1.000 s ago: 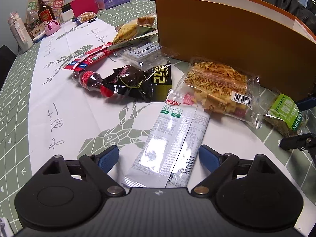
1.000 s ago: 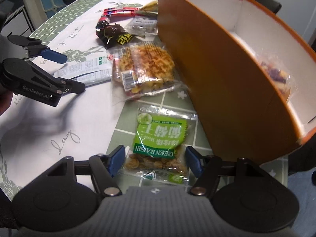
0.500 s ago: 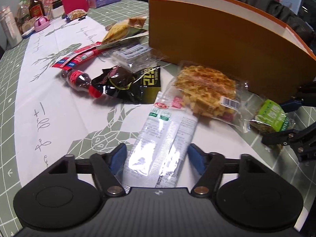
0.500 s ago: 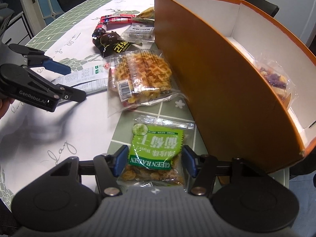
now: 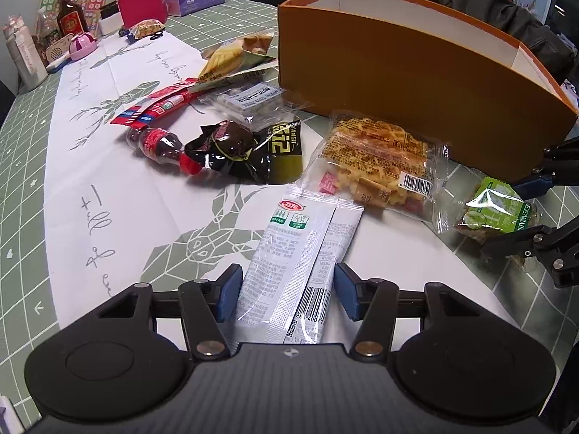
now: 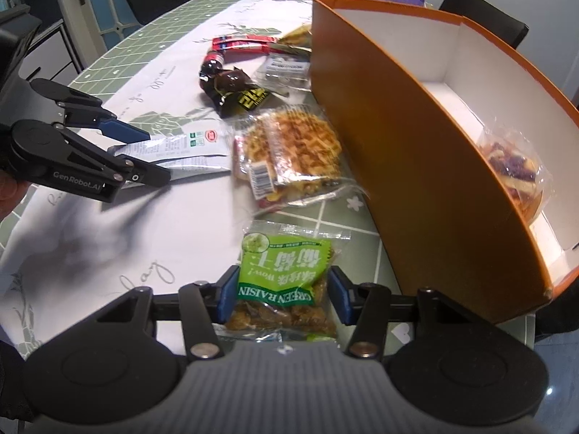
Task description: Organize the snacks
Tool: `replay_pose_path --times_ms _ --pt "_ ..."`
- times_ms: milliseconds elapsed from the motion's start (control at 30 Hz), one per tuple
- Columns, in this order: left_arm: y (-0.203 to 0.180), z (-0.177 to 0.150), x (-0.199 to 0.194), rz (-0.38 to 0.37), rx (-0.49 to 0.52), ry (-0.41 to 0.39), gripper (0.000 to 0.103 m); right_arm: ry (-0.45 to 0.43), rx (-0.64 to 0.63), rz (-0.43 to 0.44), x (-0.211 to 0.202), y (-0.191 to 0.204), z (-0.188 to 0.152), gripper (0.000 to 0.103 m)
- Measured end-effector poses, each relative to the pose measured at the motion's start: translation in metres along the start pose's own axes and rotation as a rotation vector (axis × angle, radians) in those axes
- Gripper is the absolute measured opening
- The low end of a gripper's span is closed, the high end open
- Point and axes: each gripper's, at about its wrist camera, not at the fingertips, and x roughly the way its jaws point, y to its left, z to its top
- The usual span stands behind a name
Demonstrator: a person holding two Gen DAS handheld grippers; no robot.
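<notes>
My left gripper (image 5: 287, 291) is shut on a white double-stick snack pack (image 5: 296, 253) that lies on the white cloth; it also shows in the right wrist view (image 6: 181, 152), where the left gripper (image 6: 153, 157) sits at the left. My right gripper (image 6: 282, 294) is shut on a green raisin packet (image 6: 282, 275), which also shows in the left wrist view (image 5: 499, 213). The orange box (image 6: 416, 144) stands just right of the raisins and holds one clear-wrapped pastry (image 6: 514, 166). A waffle pack (image 5: 380, 162) lies between both grippers.
A black snack bag (image 5: 249, 152), a small cola bottle (image 5: 159, 144), red sausage sticks (image 5: 155, 105), a clear cake pack (image 5: 249, 97) and a yellow chip bag (image 5: 235, 58) lie beyond. Bottles, a pink box (image 5: 143, 3) and tissues crowd the far end.
Both grippers have closed in: the left one's jaws narrowed onto the white stick pack, the right one's onto the raisin packet. Both moved slightly forward over their packs.
</notes>
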Motion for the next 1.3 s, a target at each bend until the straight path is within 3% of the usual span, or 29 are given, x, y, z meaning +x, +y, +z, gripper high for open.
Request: replay_pose_path --times_ms 600,900,1300 --pt "0.007 0.006 -0.041 -0.021 -0.049 -0.077 0.061 -0.053 -0.035 0.044 -0.028 0.013 0.003 0.049" --pt "-0.003 0.028 -0.076 -0.031 -0.087 -0.17 0.061 -0.146 -0.04 0.058 -0.055 0.016 0.015 0.049" --pt "-0.032 0.08 -0.093 -0.04 -0.134 -0.306 0.061 -0.32 0.024 -0.006 -0.099 -0.013 0.042 0.049"
